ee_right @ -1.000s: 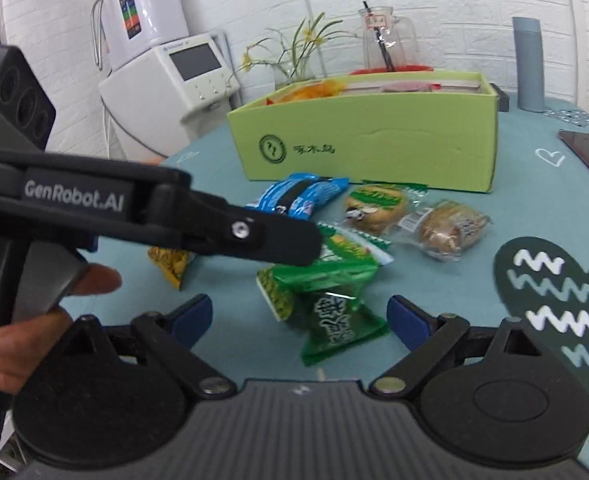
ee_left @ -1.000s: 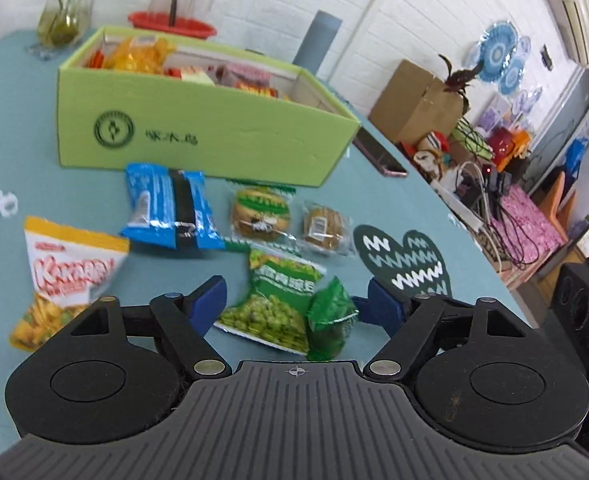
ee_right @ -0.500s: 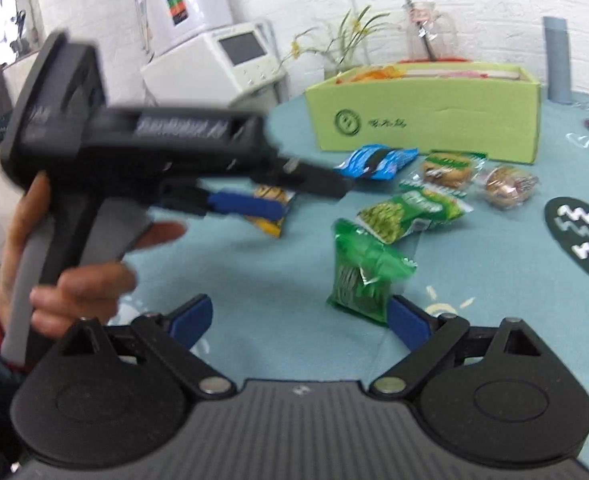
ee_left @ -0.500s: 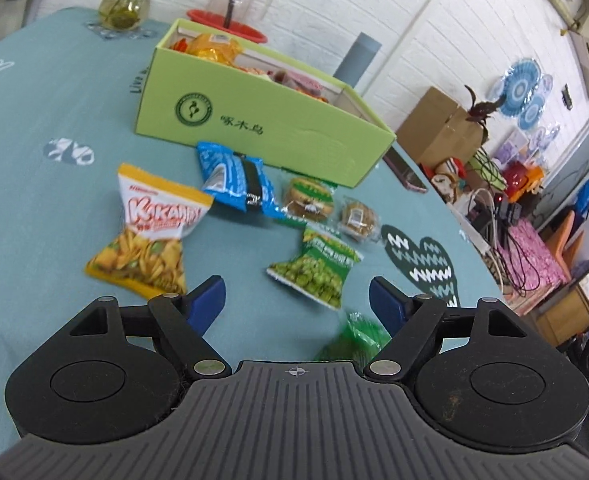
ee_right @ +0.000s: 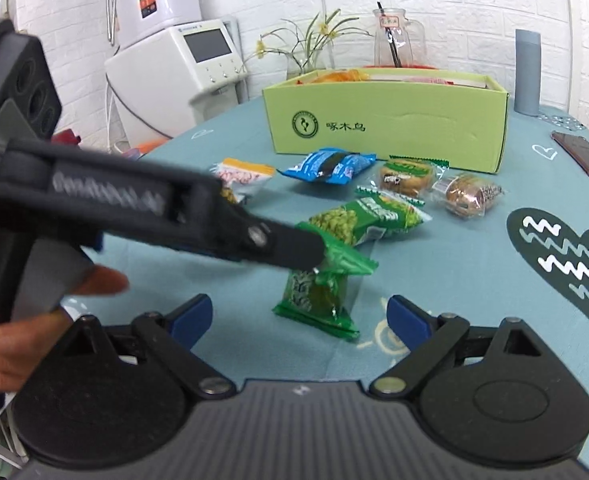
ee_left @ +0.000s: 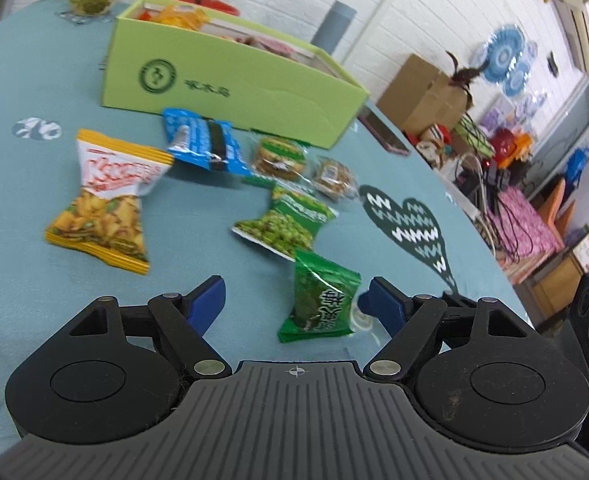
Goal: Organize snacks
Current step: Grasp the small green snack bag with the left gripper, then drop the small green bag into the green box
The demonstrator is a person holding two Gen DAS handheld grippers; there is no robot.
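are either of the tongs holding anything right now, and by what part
Nothing is held. Both the left tongs and right tongs are open; the dark green packet lies untouched on the table.

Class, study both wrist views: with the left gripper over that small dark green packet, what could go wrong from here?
1. The small dark green foil packet lies nearer one finger of the open left gripper, so closing may pinch only an edge and let it slip.
2. The light green pea packet lies close behind; reaching further might nudge it.

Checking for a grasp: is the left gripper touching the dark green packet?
Cannot tell. In the left wrist view the dark green packet sits between the open left gripper fingers, its edge overlapping the right fingertip; the right wrist view hides it.
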